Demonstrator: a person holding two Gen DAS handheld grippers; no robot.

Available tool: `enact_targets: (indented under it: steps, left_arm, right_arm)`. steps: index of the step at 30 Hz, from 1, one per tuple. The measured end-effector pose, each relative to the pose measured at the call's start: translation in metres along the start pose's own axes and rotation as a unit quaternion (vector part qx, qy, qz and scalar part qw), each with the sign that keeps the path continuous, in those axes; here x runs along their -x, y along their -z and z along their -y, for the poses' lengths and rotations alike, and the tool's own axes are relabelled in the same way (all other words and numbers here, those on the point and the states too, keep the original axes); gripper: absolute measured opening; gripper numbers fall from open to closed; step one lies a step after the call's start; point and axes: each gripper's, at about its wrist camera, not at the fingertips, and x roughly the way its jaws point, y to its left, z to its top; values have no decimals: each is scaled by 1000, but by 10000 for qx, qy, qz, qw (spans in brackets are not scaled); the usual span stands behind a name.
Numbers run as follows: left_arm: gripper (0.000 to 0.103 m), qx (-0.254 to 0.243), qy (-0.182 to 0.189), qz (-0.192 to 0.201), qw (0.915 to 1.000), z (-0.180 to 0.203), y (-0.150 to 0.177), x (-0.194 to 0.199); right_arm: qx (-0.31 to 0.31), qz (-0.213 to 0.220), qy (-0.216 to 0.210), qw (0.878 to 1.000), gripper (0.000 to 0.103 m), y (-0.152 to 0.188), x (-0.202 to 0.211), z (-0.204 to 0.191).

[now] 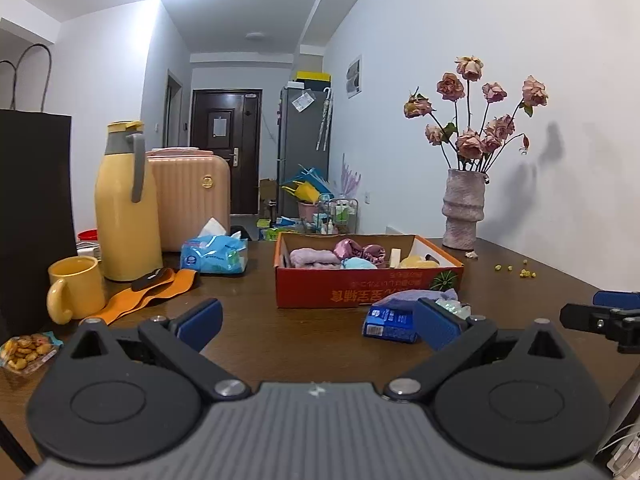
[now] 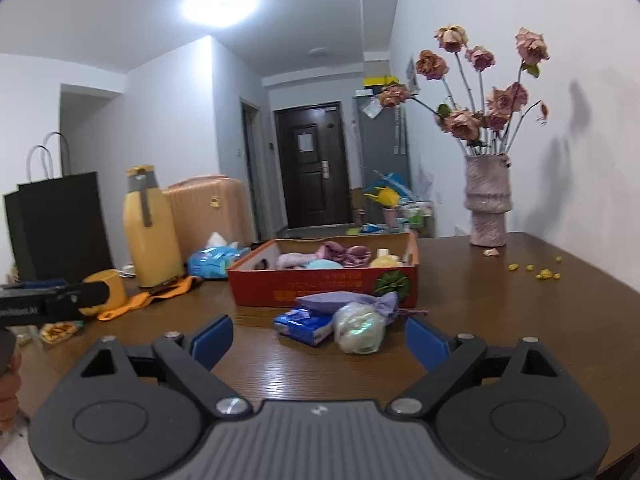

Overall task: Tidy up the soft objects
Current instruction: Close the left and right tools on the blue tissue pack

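Observation:
A red cardboard box (image 1: 360,290) (image 2: 320,288) on the brown table holds several soft items: pink, purple, light-blue and yellow. In front of it lie a lavender pouch (image 2: 344,300) (image 1: 412,296), a blue tissue pack (image 2: 304,324) (image 1: 388,322) and a pale iridescent soft ball (image 2: 358,330). My left gripper (image 1: 318,326) is open and empty, low over the table, left of these items. My right gripper (image 2: 320,340) is open and empty, with the ball and the tissue pack just ahead between its fingers.
A yellow thermos (image 1: 126,204), yellow mug (image 1: 76,290), orange strap (image 1: 152,292), blue wipes pack (image 1: 214,254), black paper bag (image 1: 34,216) and snack bag (image 1: 26,352) stand on the left. A vase of dried roses (image 1: 462,212) stands at the back right, with yellow crumbs (image 2: 536,272) nearby.

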Motion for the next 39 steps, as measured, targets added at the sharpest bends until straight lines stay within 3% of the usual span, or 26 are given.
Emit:
enact_targets:
  steps: [2,7,11,14,17,19,21,27,33,35,39]
  left_arm:
    - [103,12,43,-39,10000,2,0,-7]
    - [103,-35,148,-318,9994,7,8,-32]
    - [103,41,267,-653,9975,8,11,-71]
    - [99,116,397,-844,9956,8,8,-112]
    - [80,233,585,-1088,9921,9,3,-159]
    - [67,376,908,-1303,9866,8,3,-194]
    - [62,515,1028,-1568,9809,6,3,-227]
    - [50,879,1410,-2156,9622,5,8,-294]
    - [23,1000,1818,-2446,9472,3,20,-297]
    - [20,1061,1744,-2488,9468,0,19,-286]
    - [14,1301,1617,-2475,9464,-8,29,-240]
  right_arm:
    - [-57,-10,25,10000,92,-1,-4,2]
    - [-272,-322,-156,9990,77,4,-28,9]
    - [-513,-687,-221,9961,65,8,-65,15]
    - [-858,-908,-304,9917,64,9,-99,22]
    - [-1040,-1079,-316,9882,54,10,-133,26]
    - [-1292,-1200,-468,9832,51,10,-157,28]
    - [-1515,-1342,-624,9773,43,10,-179,27]
    - [-1875,-1511,-468,9694,42,14,-227,21]
    - [-2465,-1658,-503,9535,36,24,-249,32]
    - [-2597,-1674,-617,9491,31,29,-246,33]
    - [-2326,-1768,-808,9529,25,33,-222,24]
